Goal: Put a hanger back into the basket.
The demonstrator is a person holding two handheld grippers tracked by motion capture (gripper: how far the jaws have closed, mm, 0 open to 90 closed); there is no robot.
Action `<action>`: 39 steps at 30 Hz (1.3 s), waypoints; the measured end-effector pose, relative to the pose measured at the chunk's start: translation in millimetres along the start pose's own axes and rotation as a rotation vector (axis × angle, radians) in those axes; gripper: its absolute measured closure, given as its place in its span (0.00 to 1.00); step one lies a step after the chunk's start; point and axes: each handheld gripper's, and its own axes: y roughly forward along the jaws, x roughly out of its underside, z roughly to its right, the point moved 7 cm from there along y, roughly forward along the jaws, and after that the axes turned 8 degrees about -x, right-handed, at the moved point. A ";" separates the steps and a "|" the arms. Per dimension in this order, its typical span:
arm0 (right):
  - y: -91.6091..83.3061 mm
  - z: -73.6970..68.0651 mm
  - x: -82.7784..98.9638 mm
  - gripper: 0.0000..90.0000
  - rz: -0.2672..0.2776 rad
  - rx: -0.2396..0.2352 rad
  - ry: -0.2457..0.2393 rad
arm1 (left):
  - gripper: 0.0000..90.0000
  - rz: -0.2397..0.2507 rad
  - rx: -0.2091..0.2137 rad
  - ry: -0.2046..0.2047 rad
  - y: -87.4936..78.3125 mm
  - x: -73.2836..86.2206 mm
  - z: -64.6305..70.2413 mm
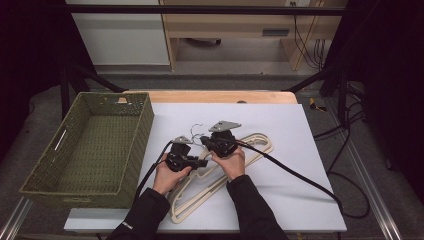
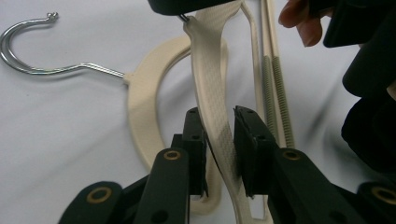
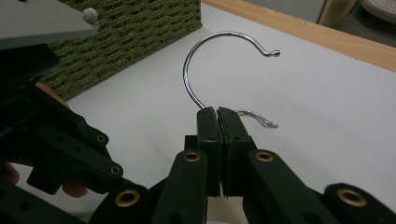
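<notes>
Two cream plastic hangers (image 1: pixel 220 175) are lying stacked on the white sheet near the table's front edge, slanting from the lower left up toward the right. Each is carrying a thin chrome hook. The upper hanger (image 2: pixel 212 93), with a finely ribbed, woven-looking arm, is sitting tilted over the lower one, its arm running between black pads. Its hook (image 3: pixel 205 60) is standing upright in an open curve ending in a small bead. The lower hanger (image 2: pixel 149 88) is lying flat, its broad curved neck and ridged bar showing, its own hook (image 2: pixel 32 51) resting flat on the sheet, pointing away.
</notes>
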 end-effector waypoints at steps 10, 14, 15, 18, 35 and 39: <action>-47.2 -14.2 0.6 0.94 0.037 -0.019 -0.046 | 0.92 0.054 0.054 -0.016 -15.5 -1.3 26.6; -70.5 -23.5 2.8 0.89 0.068 -0.046 -0.058 | 0.95 0.082 0.087 0.013 -25.5 -1.9 45.3; -70.5 -23.5 2.8 0.89 0.068 -0.046 -0.058 | 0.95 0.082 0.087 0.013 -25.5 -1.9 45.3; -85.7 -29.1 5.1 0.85 0.080 -0.054 -0.067 | 0.95 0.091 0.078 0.047 -30.1 -1.1 55.4; -168.6 -10.7 37.4 0.31 0.225 0.010 -0.023 | 0.95 0.187 -0.021 0.182 -87.2 -18.8 72.7; -178.7 0.8 46.7 0.20 0.233 0.052 -0.004 | 0.95 0.226 -0.056 0.199 -116.1 -33.1 65.4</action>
